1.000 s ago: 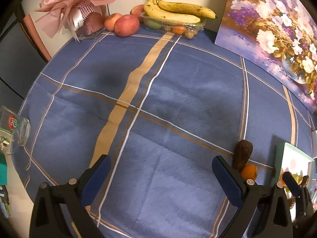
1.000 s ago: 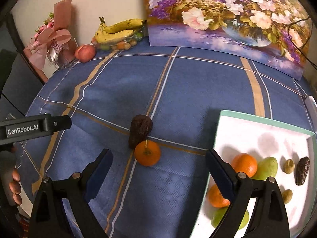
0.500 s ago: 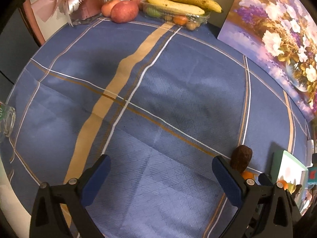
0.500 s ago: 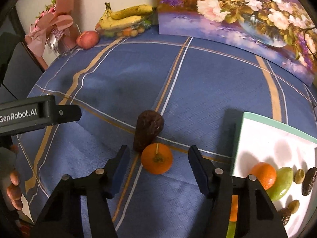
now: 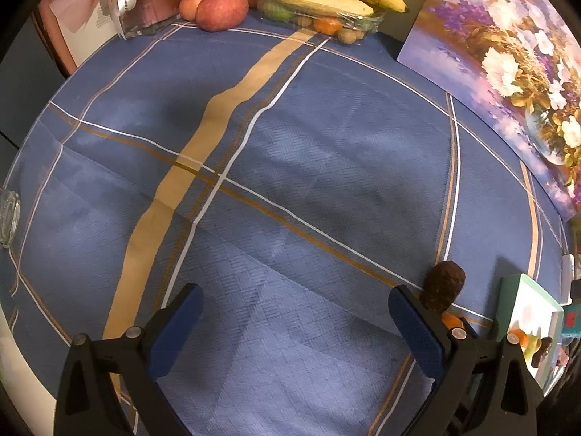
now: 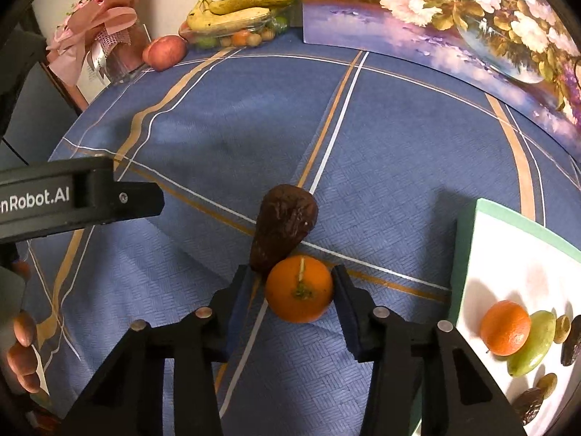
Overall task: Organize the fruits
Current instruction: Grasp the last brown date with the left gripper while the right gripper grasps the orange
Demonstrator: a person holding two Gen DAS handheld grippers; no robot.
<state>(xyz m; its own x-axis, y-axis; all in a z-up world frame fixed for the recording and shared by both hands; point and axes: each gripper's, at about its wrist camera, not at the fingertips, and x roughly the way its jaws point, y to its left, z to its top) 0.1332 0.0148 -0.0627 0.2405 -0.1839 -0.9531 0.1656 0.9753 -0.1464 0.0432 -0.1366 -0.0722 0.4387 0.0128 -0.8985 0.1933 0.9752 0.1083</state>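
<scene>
Step in hand: the orange is being taken from the bench for the tray at the bench's right edge.

Right gripper: the jaws are set on either side of the orange, right up against its skin; it appears grasped, though whether it is firmly pinched cannot be told.

Left gripper: released, jaws wide, nothing between them; it is held over bare cloth near the bench's front edge.

Where the orange is: on the blue checked cloth, toward the front of the bench, just left of the tray, not yet lifted as far as can be judged.

Neighbour: a dark wrinkled pear-shaped fruit lies touching the orange on its far-left side, its narrow end just beside the right gripper's left jaw.

Risk, slipping: the orange is round and smooth, so an off-centre grip could let it roll out when lifted.

Risk, neighbour: the dark fruit could be nudged or dragged by the left jaw, because it lies against both.

Risk, tray: another orange, a green fruit and small dark pieces already crowd the tray's near side; a careless drop could knock them.

Pose, right: the gripper is angled low over the cloth, pointing toward the bench's back edge.

Pose, left: held level and idle; fingers of the holding hand are seen in the right view.
</scene>
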